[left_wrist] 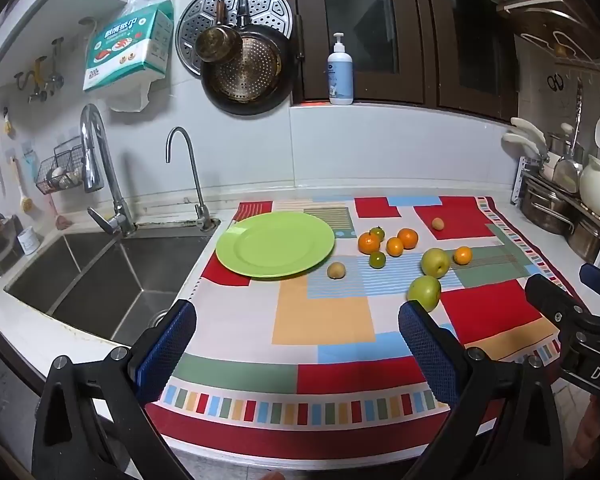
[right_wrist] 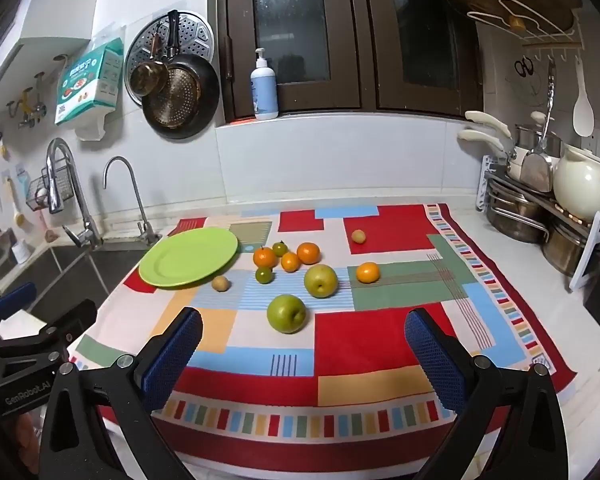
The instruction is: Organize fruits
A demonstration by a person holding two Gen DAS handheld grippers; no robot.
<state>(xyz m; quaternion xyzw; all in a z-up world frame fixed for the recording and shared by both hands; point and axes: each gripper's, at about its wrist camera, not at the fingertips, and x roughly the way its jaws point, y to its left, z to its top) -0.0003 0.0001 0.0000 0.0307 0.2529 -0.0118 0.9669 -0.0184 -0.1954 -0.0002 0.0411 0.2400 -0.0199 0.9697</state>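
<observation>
Both tools hang over the near edge of the patchwork cloth (right_wrist: 340,360), and nothing is in hand. The left gripper (left_wrist: 296,340) stands with its jaws spread wide and empty, and the right gripper (right_wrist: 304,344) is just as wide and just as empty, its blue mesh-textured pads (right_wrist: 432,356) framing the fruit ahead.

And there is the fruit, all loose on the cloth, none of it on the glossy round green plate (right_wrist: 188,258) at the sink end. Nearest the right gripper sits the darker green apple (right_wrist: 286,313), with the paler yellow-green apple (right_wrist: 320,280) just behind. Those two look firm, smooth-skinned and the heaviest of the lot; I'd take each across its widest middle, since waxy skin could slide off a high pinch.

Beyond them is a cluster of small orange mandarins (right_wrist: 290,261) with one stray mandarin (right_wrist: 367,272) off to the right. They are probably light and soft-skinned, so they would need only a gentle squeeze. Two small dark green citrus (right_wrist: 264,275) are tucked among them. A dull brown oval fruit (right_wrist: 220,283) lies just beside the plate's rim, and a little pale yellow fruit (right_wrist: 358,236) sits apart at the back. All are round and will likely roll if nudged.
</observation>
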